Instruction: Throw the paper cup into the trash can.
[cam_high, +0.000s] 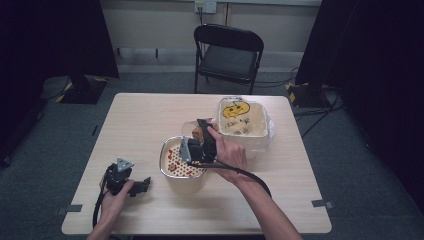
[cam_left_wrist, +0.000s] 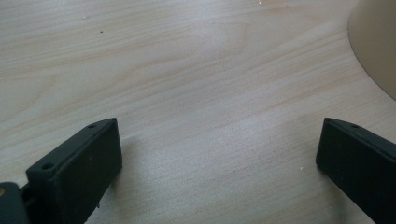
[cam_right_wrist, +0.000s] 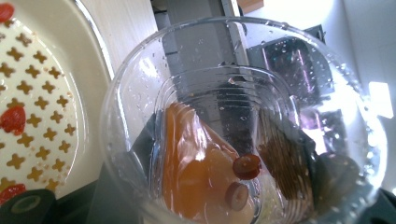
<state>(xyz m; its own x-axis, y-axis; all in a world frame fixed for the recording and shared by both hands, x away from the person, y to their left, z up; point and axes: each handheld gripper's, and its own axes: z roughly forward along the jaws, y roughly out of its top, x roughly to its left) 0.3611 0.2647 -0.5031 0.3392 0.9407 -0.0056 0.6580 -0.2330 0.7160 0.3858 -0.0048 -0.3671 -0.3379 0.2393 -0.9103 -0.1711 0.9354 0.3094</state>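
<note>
The right gripper held a clear plastic cup, tilted, probably with fruit pieces inside, above the strainer bucket. Pouring slowly would have kept pieces over the strainer. The left gripper rested wide open and empty.

Both forearms are bare, without sleeves. The left gripper is black, with a grey three-cornered plate on top, blocky jaws with small screw holes, and a black cable trailing behind. The right gripper is likewise black, trailing a thick black cable.
</note>
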